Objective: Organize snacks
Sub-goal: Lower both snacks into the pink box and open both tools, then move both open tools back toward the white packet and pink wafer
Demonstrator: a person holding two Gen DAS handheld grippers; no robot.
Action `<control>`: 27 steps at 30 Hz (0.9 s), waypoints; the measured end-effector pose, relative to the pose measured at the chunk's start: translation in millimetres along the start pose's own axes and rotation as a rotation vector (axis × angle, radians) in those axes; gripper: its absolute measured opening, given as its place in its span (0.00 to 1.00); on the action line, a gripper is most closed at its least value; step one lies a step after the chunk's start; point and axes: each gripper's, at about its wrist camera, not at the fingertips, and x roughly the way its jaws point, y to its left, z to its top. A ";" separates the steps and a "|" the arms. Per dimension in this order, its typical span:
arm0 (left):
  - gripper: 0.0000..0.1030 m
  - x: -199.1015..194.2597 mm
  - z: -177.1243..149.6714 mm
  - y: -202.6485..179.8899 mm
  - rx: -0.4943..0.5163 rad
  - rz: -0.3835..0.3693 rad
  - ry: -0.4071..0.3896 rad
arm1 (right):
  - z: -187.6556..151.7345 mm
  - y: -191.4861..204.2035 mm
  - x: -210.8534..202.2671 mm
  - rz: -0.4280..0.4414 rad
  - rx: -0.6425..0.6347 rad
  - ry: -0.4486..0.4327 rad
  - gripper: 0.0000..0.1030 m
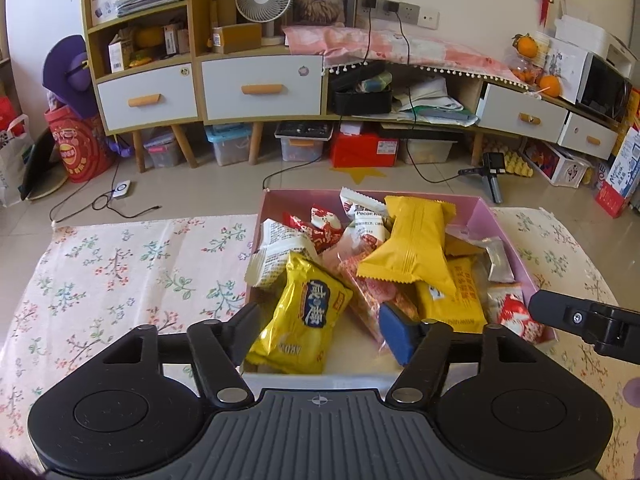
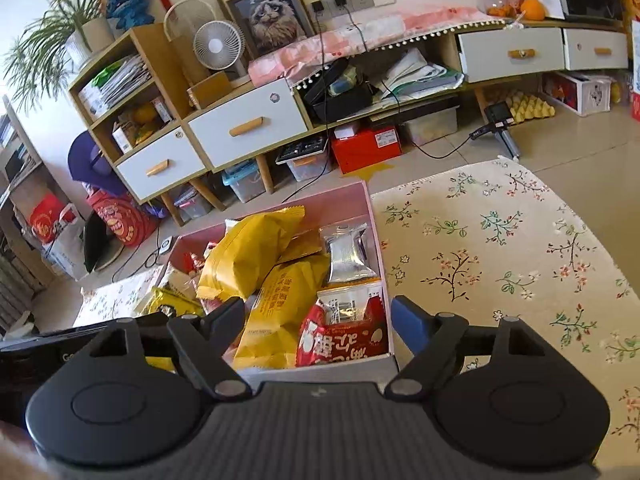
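Over the pink box (image 1: 508, 236) heaped with snack packets (image 1: 408, 244), both grippers hover spread wide, grasping nothing.

Many snack packs (image 1: 408, 240), yellow, red and white, are lying piled inside the open pink box (image 1: 508, 236), some tilting on others.

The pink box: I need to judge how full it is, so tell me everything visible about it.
The shallow rectangular pink cardboard box, open-topped with a white outer front wall, sits on the floral tablecloth. It is heaped with yellow, red-and-white, white and silver snack packets, some rising above the rim. The open left gripper straddles a yellow packet at its front; the open right gripper hovers at its right corner.
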 end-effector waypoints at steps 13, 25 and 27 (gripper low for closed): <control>0.86 -32.5 -39.5 6.8 -0.003 0.020 0.054 | -6.6 -0.3 -18.9 -0.032 -0.020 0.054 0.90; 0.93 -31.6 -77.3 7.4 0.043 0.007 0.123 | -24.0 8.0 -21.6 -0.085 -0.069 0.160 0.98; 0.93 -29.1 -82.7 7.0 0.068 0.006 0.138 | -28.2 7.1 -20.1 -0.098 -0.074 0.184 0.98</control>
